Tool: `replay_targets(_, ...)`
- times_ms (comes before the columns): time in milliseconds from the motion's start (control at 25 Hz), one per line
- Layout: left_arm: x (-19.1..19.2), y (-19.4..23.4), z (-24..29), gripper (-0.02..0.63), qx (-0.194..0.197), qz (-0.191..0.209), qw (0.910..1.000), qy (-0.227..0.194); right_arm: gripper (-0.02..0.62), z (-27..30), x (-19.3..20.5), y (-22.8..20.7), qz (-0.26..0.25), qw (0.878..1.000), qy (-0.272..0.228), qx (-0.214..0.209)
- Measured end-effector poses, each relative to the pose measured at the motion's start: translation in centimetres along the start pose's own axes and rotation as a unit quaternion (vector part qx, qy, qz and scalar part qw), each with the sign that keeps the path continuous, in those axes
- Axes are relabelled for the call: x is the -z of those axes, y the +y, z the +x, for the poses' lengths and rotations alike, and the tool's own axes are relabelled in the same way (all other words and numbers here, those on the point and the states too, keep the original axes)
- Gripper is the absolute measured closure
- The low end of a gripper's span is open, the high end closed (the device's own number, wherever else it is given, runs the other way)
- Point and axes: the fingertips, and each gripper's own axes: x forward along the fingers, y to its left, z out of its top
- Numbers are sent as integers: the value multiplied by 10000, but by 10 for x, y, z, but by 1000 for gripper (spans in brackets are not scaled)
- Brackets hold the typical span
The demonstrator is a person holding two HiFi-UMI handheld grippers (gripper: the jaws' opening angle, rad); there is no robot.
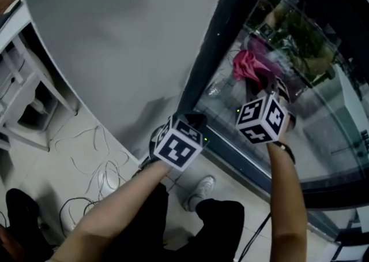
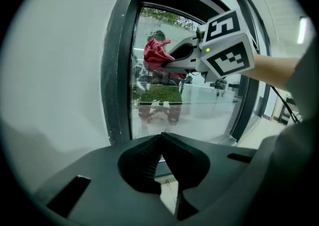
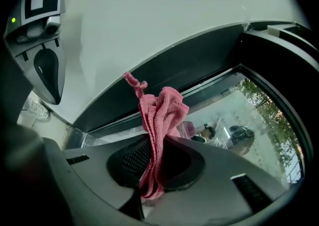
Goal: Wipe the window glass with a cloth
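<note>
A pink cloth (image 3: 158, 120) is pinched between the jaws of my right gripper (image 3: 155, 153) and sticks out in front of them, close to the window glass (image 3: 249, 115). In the head view the pink cloth (image 1: 249, 66) lies against the window glass (image 1: 323, 105) just beyond my right gripper (image 1: 260, 85). The left gripper view shows the pink cloth (image 2: 157, 53) held up at the window glass (image 2: 194, 105) by the right gripper. My left gripper (image 2: 160, 138) is shut with nothing in it and points at the lower pane; the head view has my left gripper (image 1: 193, 119) by the dark frame.
A dark window frame (image 1: 216, 41) runs between the glass and a plain white wall (image 1: 115, 30). Loose cables (image 1: 95, 163) lie on the tiled floor. A white shelf unit (image 1: 23, 93) stands at the left. The person's shoe (image 1: 200, 190) is near the sill.
</note>
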Motion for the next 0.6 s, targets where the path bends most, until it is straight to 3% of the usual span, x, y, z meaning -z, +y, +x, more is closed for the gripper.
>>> replay_targets(600,69,2,12,604,97,-204,9987,453,554,32,44,107,154,9976,385,-546)
